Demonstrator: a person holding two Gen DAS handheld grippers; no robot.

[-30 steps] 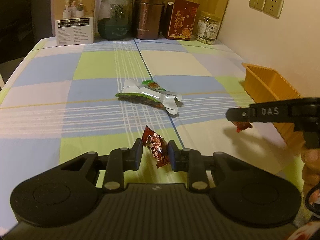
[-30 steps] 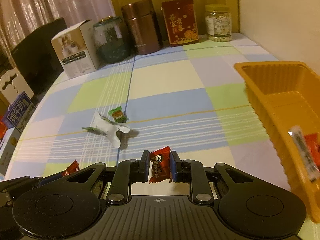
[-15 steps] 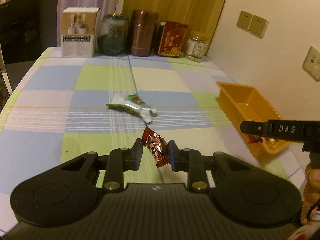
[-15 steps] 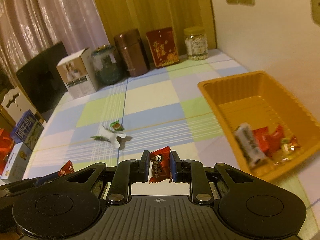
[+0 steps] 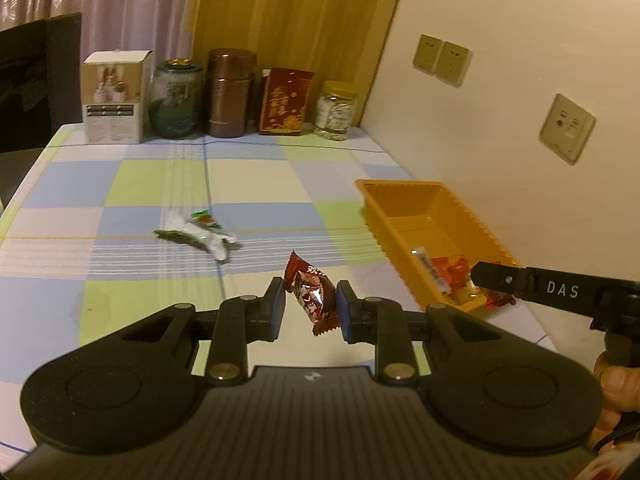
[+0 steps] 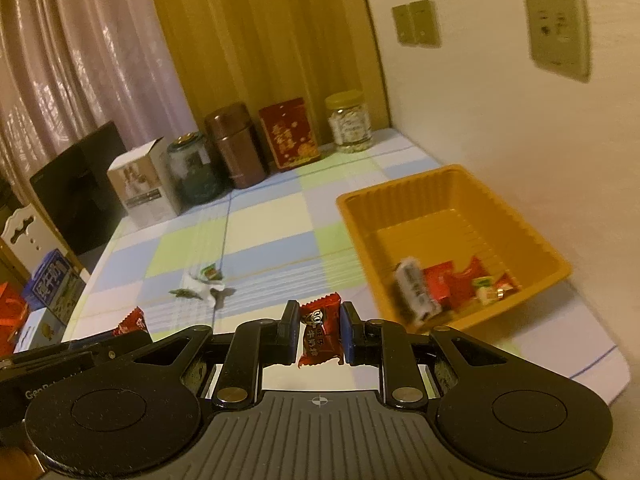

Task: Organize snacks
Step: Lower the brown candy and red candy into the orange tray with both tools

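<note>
My left gripper (image 5: 311,307) is shut on a dark red candy (image 5: 310,291), held above the checked tablecloth. My right gripper (image 6: 320,334) is shut on a red candy (image 6: 321,332); it also shows in the left wrist view (image 5: 490,286) beside the near end of the orange tray (image 5: 400,188). The orange tray (image 6: 452,178) stands at the right by the wall with several wrapped snacks (image 6: 444,286) in its near end. A white and green wrapper pile (image 5: 198,232) lies mid-table, also in the right wrist view (image 6: 202,286).
A white box (image 5: 114,102), glass jar (image 5: 176,100), brown canister (image 5: 230,94), red packet (image 5: 284,102) and nut jar (image 5: 335,112) line the far edge. The wall with sockets (image 5: 566,130) is on the right. Boxes (image 6: 52,284) stand off the table's left.
Both grippers have risen and pulled back with their candies, so more of the table and the tray's inside shows. The right gripper has moved nearer the tray's near end.
</note>
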